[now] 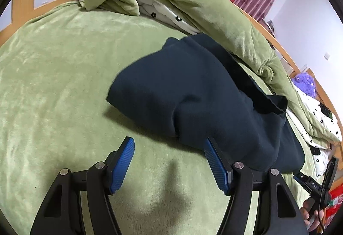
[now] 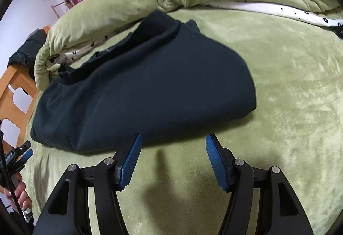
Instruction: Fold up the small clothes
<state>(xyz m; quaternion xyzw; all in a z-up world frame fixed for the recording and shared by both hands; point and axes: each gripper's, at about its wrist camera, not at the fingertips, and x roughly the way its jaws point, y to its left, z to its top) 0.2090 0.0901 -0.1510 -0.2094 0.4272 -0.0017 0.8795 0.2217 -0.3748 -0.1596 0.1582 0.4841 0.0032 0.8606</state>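
Lying folded — navy garment (image 2: 150, 89); tools (image 1: 169, 145) agape

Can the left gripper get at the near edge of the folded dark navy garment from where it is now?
Probably yes. The left gripper is open, and the near edge of the folded dark navy garment lies right at its right fingertip. Only bare green fleece blanket lies between, nothing blocking.

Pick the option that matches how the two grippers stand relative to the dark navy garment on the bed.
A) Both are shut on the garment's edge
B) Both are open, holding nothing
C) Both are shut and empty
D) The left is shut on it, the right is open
B: the left gripper and the right gripper each have blue fingers spread apart over the green blanket, with the navy garment lying free of both.
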